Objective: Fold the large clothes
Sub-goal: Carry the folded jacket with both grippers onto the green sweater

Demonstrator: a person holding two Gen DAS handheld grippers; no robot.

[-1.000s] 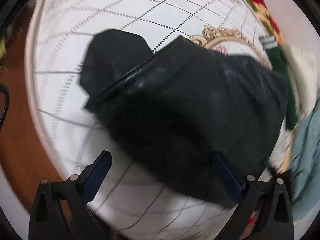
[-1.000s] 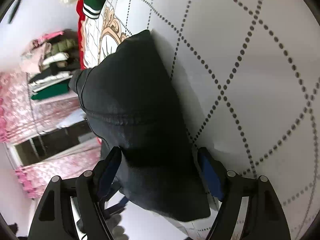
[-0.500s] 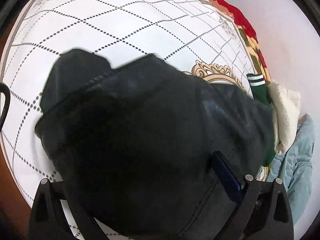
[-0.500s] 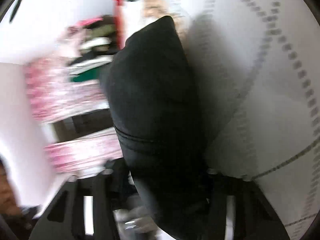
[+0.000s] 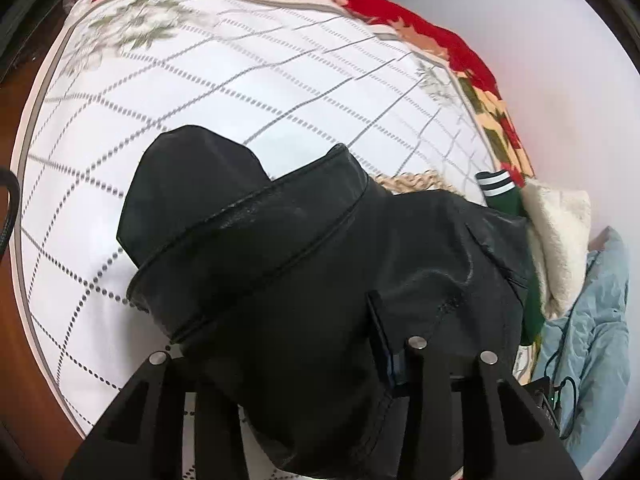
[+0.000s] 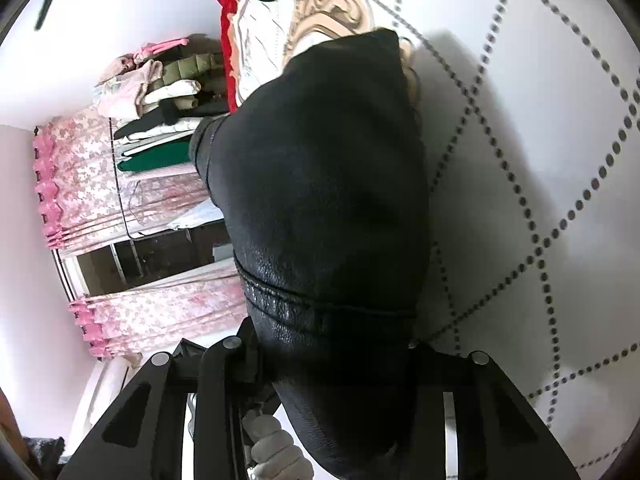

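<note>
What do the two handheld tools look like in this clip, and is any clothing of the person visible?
Both the left tool and right tool have matte black angular frames with triangular cut-outs and silver pin heads. A blue pad lines one left finger. A grey knit glove shows below the right tool.

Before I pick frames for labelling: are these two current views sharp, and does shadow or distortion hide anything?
Left wrist: sharp, the quilt grid bulging with fisheye curve. Right wrist: sharp centrally, dotted lines smeared at the right edge; the black jacket casts a shadow onto the quilt.
</note>
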